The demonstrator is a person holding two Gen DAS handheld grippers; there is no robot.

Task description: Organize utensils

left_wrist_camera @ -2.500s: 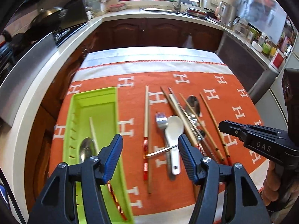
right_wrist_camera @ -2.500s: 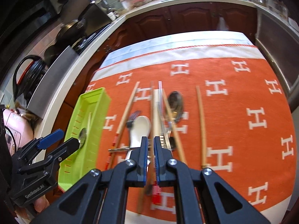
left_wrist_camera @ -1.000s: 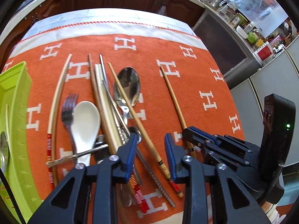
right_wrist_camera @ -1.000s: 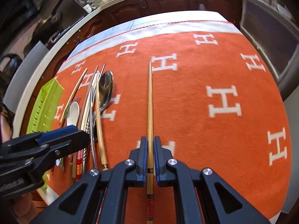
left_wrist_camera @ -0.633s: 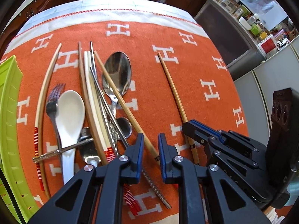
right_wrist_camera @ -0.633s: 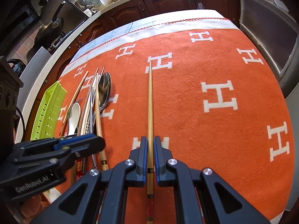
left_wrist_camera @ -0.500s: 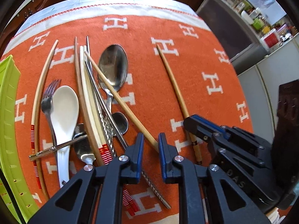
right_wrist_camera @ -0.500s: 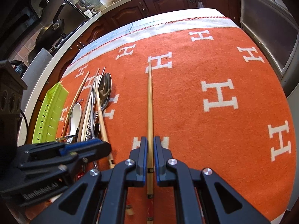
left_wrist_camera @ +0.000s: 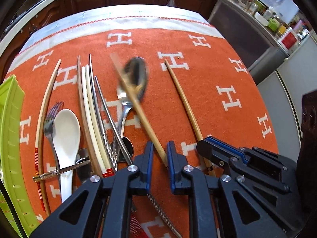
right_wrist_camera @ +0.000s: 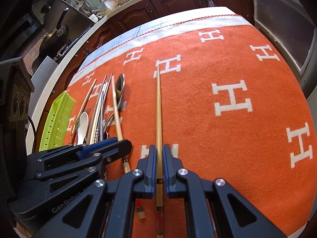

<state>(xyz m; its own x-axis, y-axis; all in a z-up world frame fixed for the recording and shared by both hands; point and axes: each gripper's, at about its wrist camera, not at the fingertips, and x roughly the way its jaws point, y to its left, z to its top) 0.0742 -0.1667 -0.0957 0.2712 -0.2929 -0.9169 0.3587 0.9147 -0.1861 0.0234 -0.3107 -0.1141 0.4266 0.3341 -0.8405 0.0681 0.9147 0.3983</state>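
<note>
In the left wrist view my left gripper [left_wrist_camera: 160, 158] has its jaws closing on the lower end of a wooden chopstick [left_wrist_camera: 136, 103]. That chopstick slants up-left across a large metal spoon [left_wrist_camera: 141, 73], and its far end is blurred. My right gripper [right_wrist_camera: 159, 154] is shut on a second wooden chopstick [right_wrist_camera: 158, 109], which lies straight ahead on the orange cloth [right_wrist_camera: 218, 138]. Just right of the left gripper, the right gripper [left_wrist_camera: 206, 142] covers the near end of that second chopstick [left_wrist_camera: 184, 103]. The left gripper [right_wrist_camera: 120, 146] also shows at the lower left of the right wrist view.
A lime green tray [left_wrist_camera: 10, 138] stands at the cloth's left edge. Between it and the held chopstick lie a white ceramic spoon [left_wrist_camera: 66, 130], a fork [left_wrist_camera: 50, 119], ivory chopsticks [left_wrist_camera: 89, 109], metal chopsticks [left_wrist_camera: 103, 107] and a red-banded chopstick [left_wrist_camera: 45, 103]. Dark cabinets stand beyond the table.
The left jaws have narrowed around the wooden chopstick, and its far tip has swung right over the spoon's bowl. The right gripper has stayed shut on its chopstick.
</note>
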